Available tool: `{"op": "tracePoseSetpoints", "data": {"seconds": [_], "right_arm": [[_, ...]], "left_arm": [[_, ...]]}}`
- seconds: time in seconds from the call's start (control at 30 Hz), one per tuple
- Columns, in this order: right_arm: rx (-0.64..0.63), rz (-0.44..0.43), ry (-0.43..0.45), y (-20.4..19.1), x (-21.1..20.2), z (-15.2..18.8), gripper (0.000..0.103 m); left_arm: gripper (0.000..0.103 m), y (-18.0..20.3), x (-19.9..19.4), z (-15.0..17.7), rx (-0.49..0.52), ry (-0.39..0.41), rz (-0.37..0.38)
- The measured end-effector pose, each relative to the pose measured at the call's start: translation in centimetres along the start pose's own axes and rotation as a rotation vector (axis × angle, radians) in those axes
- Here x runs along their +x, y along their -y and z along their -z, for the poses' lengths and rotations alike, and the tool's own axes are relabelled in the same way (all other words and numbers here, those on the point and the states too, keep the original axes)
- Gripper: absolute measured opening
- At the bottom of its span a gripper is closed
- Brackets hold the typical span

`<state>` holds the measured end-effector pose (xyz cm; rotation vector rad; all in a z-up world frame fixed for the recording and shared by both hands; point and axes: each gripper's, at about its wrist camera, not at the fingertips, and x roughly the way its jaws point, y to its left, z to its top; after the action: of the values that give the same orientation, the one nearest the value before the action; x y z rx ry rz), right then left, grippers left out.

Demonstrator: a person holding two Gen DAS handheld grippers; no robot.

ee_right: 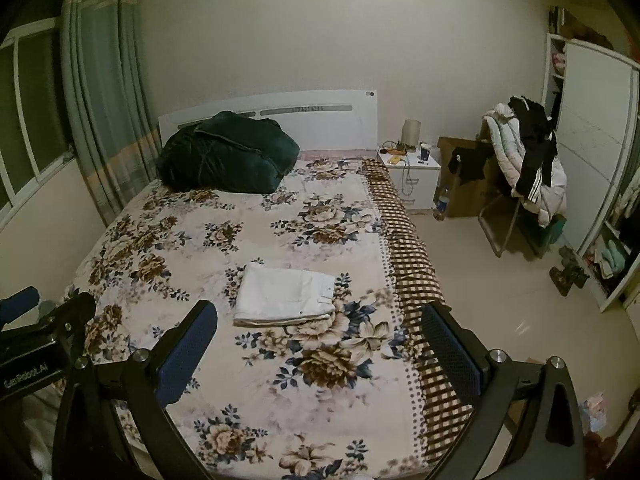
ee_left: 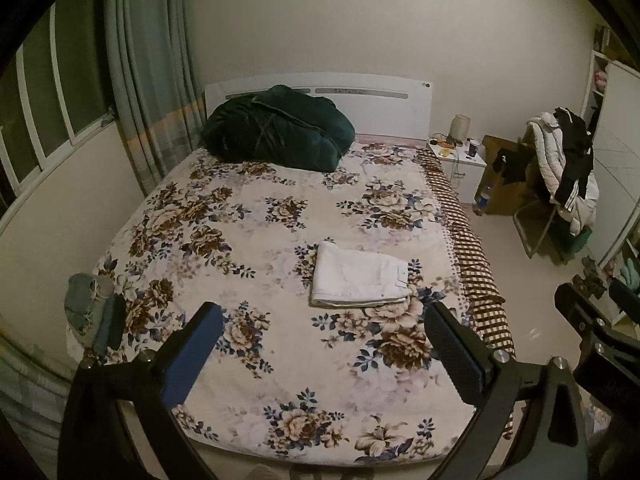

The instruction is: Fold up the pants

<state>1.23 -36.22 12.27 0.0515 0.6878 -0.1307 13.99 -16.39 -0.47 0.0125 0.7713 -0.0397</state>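
1. The left gripper (ee_left: 324, 344) is held above the foot of the bed, jaws spread wide with nothing between them; its blue pads (ee_left: 192, 356) face each other across open air.
2. The right gripper (ee_right: 320, 344) hangs the same way, jaws wide apart and empty, over the bed's near right part.
3. Each gripper shows at the edge of the other's view: the right one at the far right of the left wrist view, the left one at the far left of the right wrist view.
4. The pants (ee_left: 360, 276) are white and lie folded in a flat, neat rectangle on the floral blanket (ee_left: 248, 240), just beyond the fingertips and toward the bed's right side. Neither gripper touches them.
5. A checked sheet (ee_left: 472, 256) runs along the blanket's right edge.
6. A small bluish cloth (ee_left: 88, 304) lies at the near left corner of the bed.
7. A dark green quilt (ee_left: 276, 132) is bundled at the head, against the white headboard (ee_left: 384, 104).
8. Right of the bed stands a white nightstand (ee_right: 416, 180) with a lamp (ee_right: 412, 132) and a cup (ee_right: 425, 151).
9. Farther right, a chair (ee_right: 516, 184) is draped with white and black clothes, next to a wardrobe (ee_right: 592, 152).
10. Curtains (ee_left: 148, 80) hang beside a window (ee_left: 48, 92) on the left.
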Motion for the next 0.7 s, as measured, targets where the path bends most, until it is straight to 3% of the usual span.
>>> {"op": "tracePoseSetpoints", "data": {"seconds": [0.7], "right_arm": [[0.007,0.003,-0.023,-0.9,0.8,0.0,0.103]], "left_arm": [[0.103,-1.0,-0.5,0.6,0.003,-0.015,0.004]]}}
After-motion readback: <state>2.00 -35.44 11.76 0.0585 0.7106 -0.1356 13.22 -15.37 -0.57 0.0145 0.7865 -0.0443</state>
